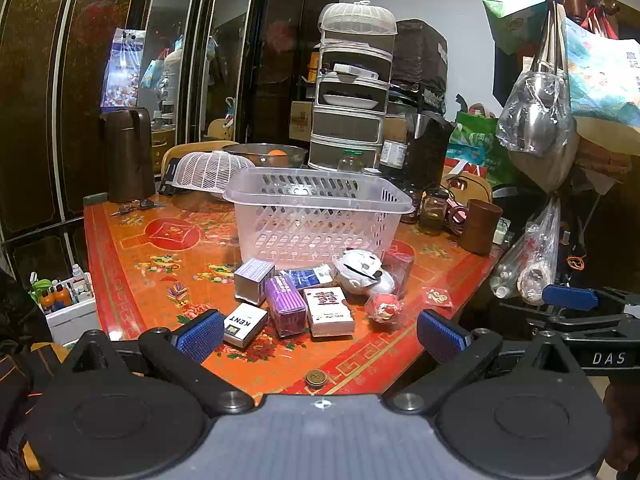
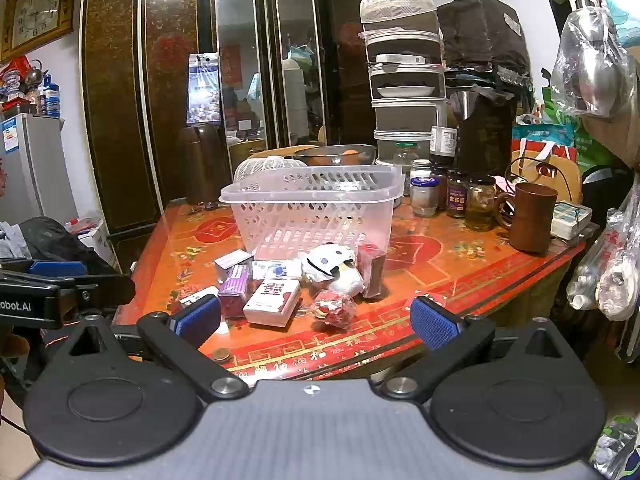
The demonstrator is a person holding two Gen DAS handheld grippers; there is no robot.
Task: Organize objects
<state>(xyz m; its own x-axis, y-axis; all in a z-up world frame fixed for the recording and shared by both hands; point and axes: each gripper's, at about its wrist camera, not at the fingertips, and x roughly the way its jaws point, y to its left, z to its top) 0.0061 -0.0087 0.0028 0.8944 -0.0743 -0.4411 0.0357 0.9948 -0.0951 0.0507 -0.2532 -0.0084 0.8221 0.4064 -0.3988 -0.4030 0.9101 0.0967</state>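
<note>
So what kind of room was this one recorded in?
Most likely a lived-in home dining or kitchen area: a patterned table crowded with jars, a tiered food-cover rack holding plates, a fridge and a wall clock behind.

Dark mirrored wardrobe (image 2: 224, 80), wall clock (image 2: 38, 14), fridge (image 2: 32, 168).

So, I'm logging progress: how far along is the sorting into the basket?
Nothing looks done: the clear basket seems empty. Nothing is in hand; the left claw and right claw are open. Left: the KENT box, purple box, white plush and the rest of the pile.
</note>
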